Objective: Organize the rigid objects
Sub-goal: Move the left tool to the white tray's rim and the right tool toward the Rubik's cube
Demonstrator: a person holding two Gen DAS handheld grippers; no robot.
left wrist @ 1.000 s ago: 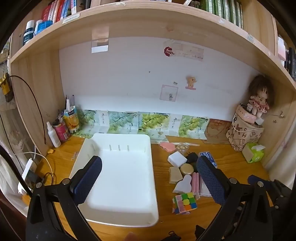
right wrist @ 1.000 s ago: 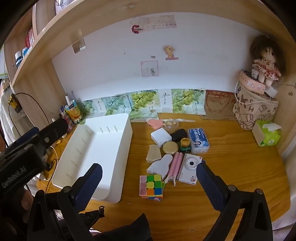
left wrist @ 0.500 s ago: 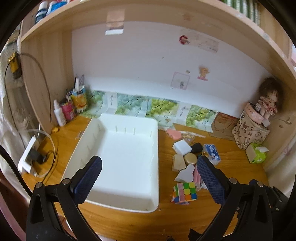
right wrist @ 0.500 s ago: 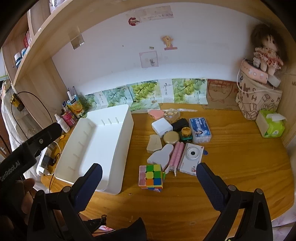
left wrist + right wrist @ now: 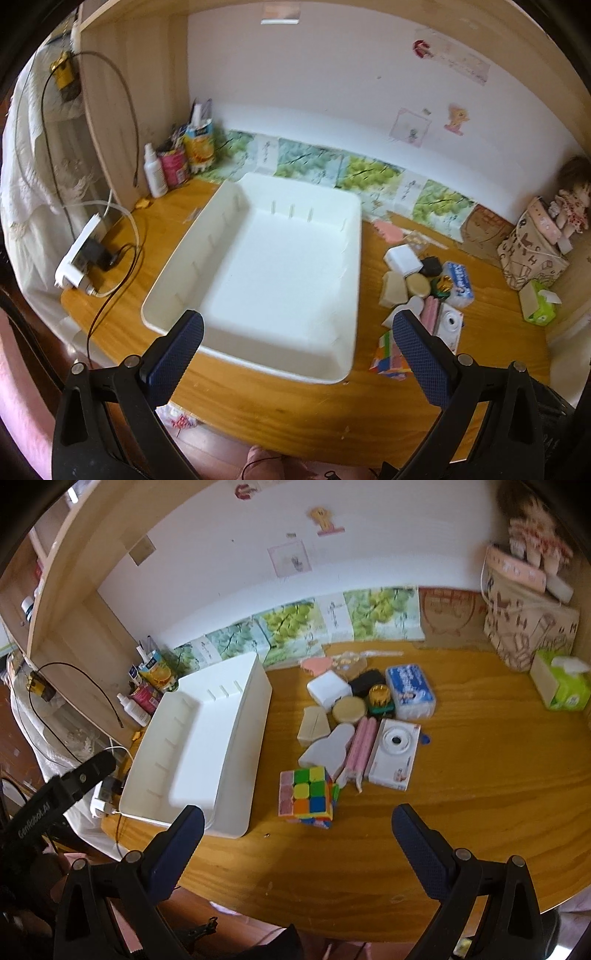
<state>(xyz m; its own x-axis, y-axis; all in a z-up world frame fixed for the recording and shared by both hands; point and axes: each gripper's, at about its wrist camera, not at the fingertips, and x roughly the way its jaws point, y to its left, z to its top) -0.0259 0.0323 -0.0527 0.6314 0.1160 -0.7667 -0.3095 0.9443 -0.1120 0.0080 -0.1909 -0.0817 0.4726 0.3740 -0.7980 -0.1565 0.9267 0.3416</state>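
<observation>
Both hand-held grippers wide open (empty); cube [image 5: 308, 797] just ahead of right hand-held gripper [image 5: 297, 843].

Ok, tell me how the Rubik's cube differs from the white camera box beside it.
The Rubik's cube is multicoloured and blocky; the white camera box is mostly plain and flat. The cube sits nearest the camera at the pile's front, while the box lies further back, right of it. Both rest on the desk, outside the tray.

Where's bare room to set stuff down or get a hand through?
Free: the whole floor of the white tray; desk front between the cube and the near edge; desk right of the camera box toward the tissue pack. Crowded: the item cluster beside the tray; the charger-and-cable corner.
</observation>
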